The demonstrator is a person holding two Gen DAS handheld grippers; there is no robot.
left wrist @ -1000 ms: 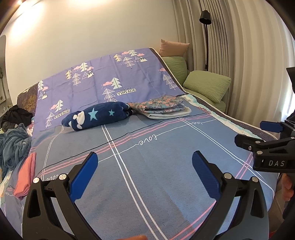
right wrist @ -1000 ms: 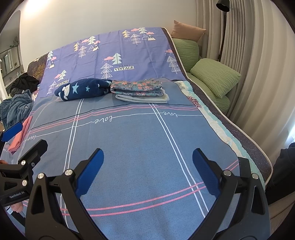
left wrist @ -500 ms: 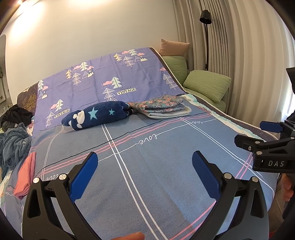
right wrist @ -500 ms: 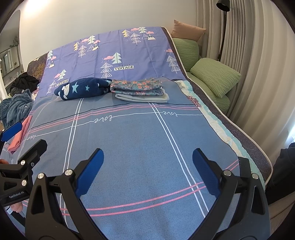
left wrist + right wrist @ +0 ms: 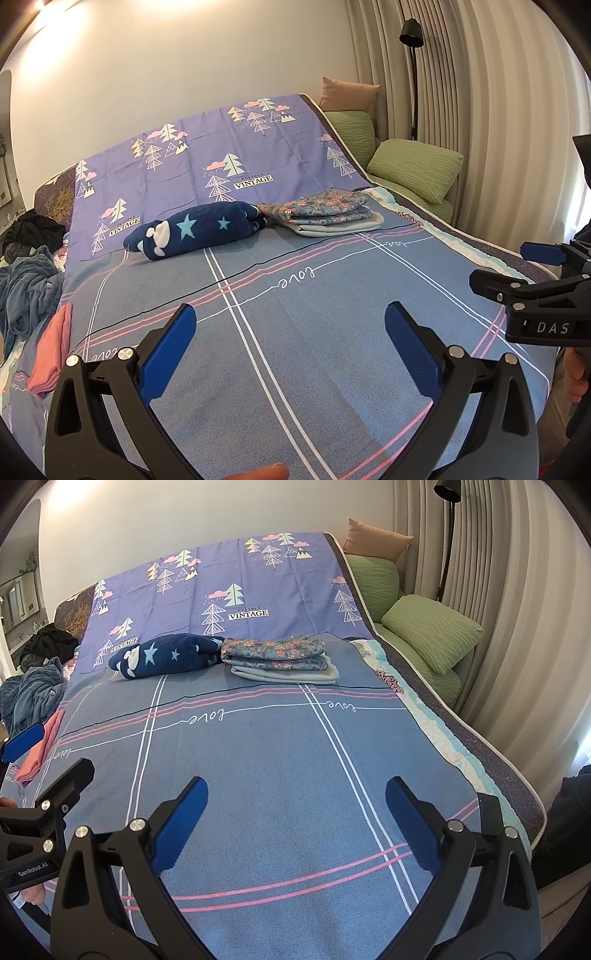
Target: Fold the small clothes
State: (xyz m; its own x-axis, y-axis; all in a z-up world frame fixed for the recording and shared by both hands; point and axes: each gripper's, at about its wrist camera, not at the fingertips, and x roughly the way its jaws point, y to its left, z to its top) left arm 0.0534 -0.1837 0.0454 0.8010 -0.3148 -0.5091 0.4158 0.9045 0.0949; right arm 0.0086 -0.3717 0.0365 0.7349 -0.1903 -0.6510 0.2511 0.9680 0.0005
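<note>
Left gripper [image 5: 290,328] and right gripper [image 5: 297,801] both gape empty over bed [image 5: 280,775]; pink cloth [image 5: 50,350] mid-left, soft, light, floppy, pinch a corner edge

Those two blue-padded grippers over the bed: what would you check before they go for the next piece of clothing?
1. Left gripper open and empty: ok.
2. Right gripper open and empty: ok.
3. Blue striped bedsheet bare in front for folding: ok.
4. Folded floral clothes stack and navy star-patterned fleece bundle out of the way at the far end: ok.
5. Unfolded pink garment at the left bed edge visible: ok.
6. Within reach: cannot tell.
</note>
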